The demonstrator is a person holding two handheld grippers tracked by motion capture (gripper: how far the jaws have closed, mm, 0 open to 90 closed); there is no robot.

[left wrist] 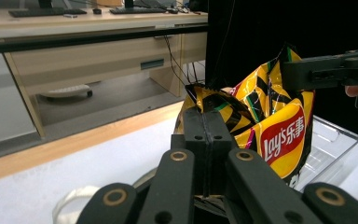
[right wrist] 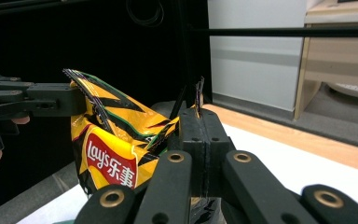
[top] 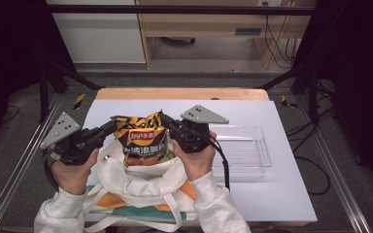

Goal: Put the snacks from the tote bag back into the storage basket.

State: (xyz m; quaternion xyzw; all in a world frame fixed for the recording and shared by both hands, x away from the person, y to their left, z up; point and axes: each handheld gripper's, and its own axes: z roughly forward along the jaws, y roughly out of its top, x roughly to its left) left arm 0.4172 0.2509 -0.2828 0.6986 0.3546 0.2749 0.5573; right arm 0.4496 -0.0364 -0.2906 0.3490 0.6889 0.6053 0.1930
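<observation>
A yellow and black bag of crisps is held upright above the open mouth of a white cloth tote bag, which lies at the near edge of the table. The left gripper reaches in from the left and is clamped on the top left corner of the crisp bag; in the left gripper view its two black jaws stand pressed together with the crumpled foil of the crisp bag caught between them. The right gripper reaches in from the right and is closed on the opposite top corner; in the right gripper view its jaws likewise meet on the bag's edge, with the red logo of the crisp bag facing the camera on the left. Each gripper view also shows the other gripper across the bag, biting the far corner. The lower part of the crisp bag sits within or just above the tote's opening; which cannot be told. A clear plastic tray stands on the table just to the right of the right hand. The left hand grips its tool near the tote's left side.
</observation>
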